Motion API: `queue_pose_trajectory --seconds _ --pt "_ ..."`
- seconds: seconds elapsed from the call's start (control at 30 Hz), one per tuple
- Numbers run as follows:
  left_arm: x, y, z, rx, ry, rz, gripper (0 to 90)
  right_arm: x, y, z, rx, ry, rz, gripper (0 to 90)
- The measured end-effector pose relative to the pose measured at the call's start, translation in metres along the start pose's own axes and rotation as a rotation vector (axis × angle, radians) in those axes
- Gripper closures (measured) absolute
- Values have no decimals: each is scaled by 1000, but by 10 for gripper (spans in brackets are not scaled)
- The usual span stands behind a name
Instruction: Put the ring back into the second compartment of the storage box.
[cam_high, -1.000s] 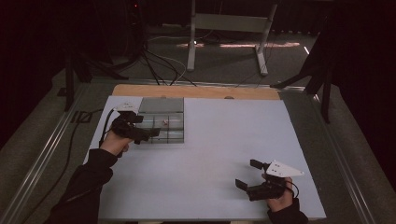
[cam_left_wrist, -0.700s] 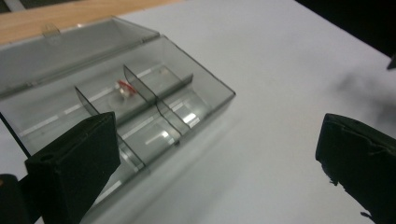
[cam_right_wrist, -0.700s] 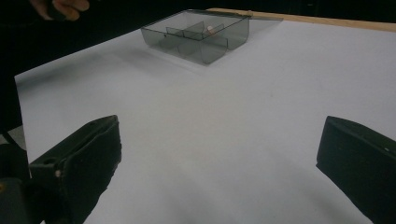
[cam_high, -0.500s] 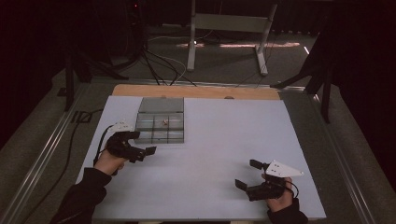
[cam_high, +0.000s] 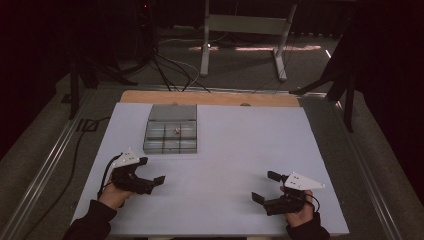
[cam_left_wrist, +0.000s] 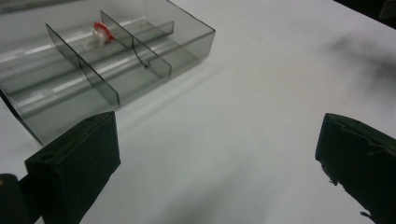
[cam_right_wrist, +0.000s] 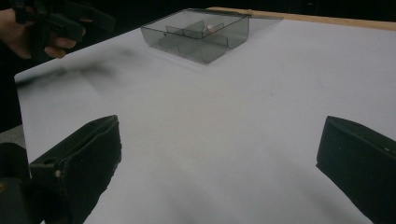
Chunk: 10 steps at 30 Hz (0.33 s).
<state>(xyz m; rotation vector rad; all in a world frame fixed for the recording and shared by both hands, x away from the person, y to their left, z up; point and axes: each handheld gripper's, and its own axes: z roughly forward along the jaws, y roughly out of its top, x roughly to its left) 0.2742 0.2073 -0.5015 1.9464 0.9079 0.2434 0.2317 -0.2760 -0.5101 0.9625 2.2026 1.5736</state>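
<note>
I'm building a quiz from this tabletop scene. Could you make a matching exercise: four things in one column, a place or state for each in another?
Things:
1. left tool
2. right tool
3. compartment box
4. small red and white item

Places or states:
A. inside a box compartment
B. open, near the table's right front
C. far left part of the table
D. open, just in front of the box

Pairs: 1-D, 2-B, 3-C, 4-A
</note>
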Motion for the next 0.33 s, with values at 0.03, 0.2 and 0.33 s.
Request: queue_pose_trajectory --seconds 0.03,0.2,0.33 --pt "-1 -3 -1 3 3 6 4 0 0 0 -1 0 0 0" --pt "-4 -17 -6 12 -3 7 4 0 0 0 2 1 0 0" --pt "-7 -26 -8 31 12 14 4 0 0 0 3 1 1 0"
